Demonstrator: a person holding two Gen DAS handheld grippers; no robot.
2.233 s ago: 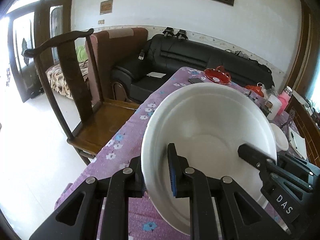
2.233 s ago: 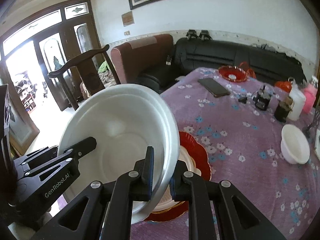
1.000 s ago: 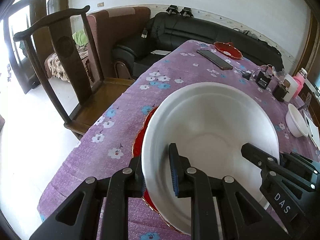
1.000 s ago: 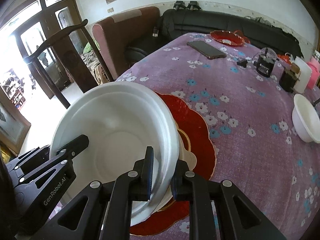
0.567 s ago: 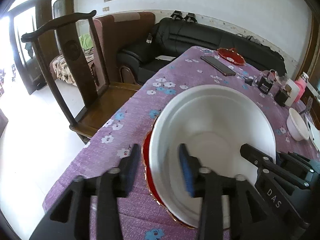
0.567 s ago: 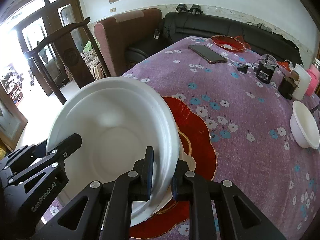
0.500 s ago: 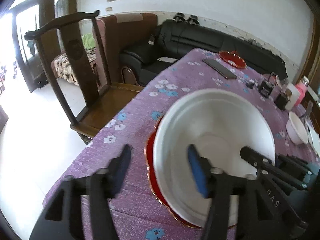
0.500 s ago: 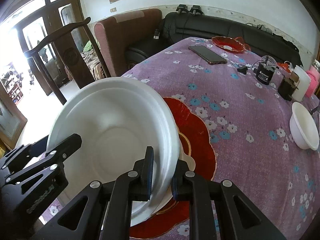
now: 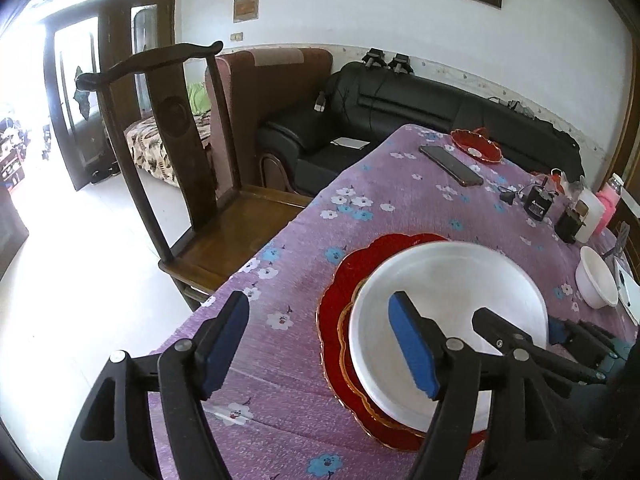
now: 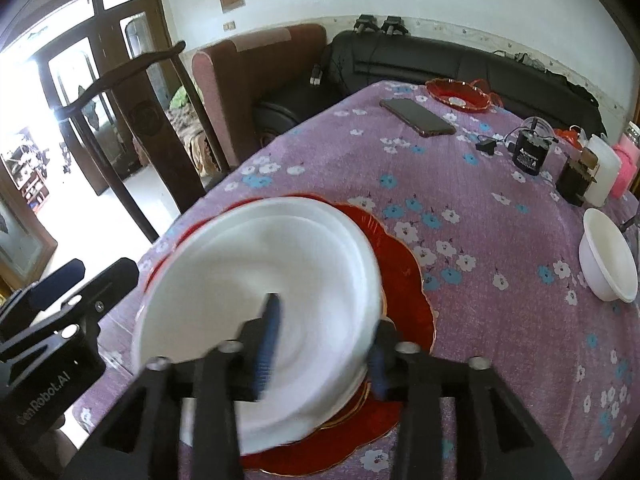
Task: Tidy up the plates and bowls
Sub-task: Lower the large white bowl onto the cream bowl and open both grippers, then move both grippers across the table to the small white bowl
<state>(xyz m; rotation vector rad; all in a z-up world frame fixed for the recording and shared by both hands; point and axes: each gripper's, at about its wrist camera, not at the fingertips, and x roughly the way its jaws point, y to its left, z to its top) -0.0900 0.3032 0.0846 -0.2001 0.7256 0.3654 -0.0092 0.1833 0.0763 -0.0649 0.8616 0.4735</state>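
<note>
A large white bowl (image 9: 448,300) (image 10: 260,272) rests on a gold-edged dish, which lies on a scalloped red plate (image 9: 344,280) (image 10: 404,272) on the purple flowered tablecloth. My left gripper (image 9: 318,344) is open and its jaws are still opening. One blue pad hangs over the cloth, the other over the bowl, and neither touches the rim. The jaws of my right gripper (image 10: 324,344) are opening, blurred, and straddle the bowl's near rim without pressing on it. A small white bowl (image 10: 608,260) sits at the right.
A second red dish (image 10: 458,96) and a phone (image 10: 416,118) lie at the table's far end. Dark gadgets, a white jar and a pink item (image 10: 600,176) crowd the right side. A wooden chair (image 9: 180,160) stands at the table's left edge, with sofas behind it.
Both grippers have let go of the large white bowl, which now lies level on the red plate stack. The left jaws spread wide and drew back upward. The right jaws have just parted.
</note>
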